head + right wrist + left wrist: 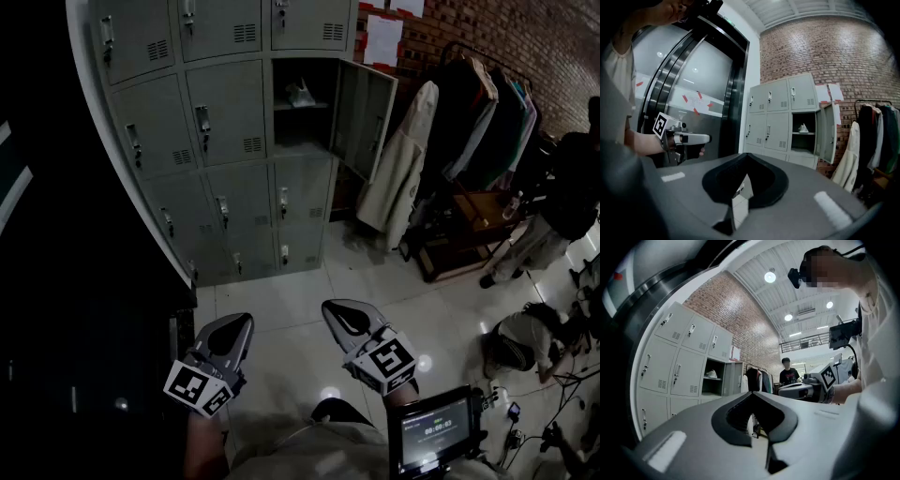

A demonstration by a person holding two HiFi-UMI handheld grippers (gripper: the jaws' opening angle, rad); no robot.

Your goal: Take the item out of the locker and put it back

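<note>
A small white item [300, 92] lies on the shelf of the one open locker [302, 131] in the grey locker bank; its door [364, 117] swings out to the right. The same item [711, 374] [803, 127] shows in both gripper views. My left gripper [246, 321] and right gripper [330, 307] hover side by side over the tiled floor, well short of the lockers. Both are shut with nothing between the jaws. In the gripper views each pair of jaws meets at the tip, left [752, 394] and right [746, 156].
A clothes rack [473, 103] with a pale coat [398, 178] stands right of the open door. People stand [562, 206] and crouch [525, 337] at the right, with cables on the floor. A dark metal door frame [84, 281] fills the left. A small screen [433, 433] sits near my chest.
</note>
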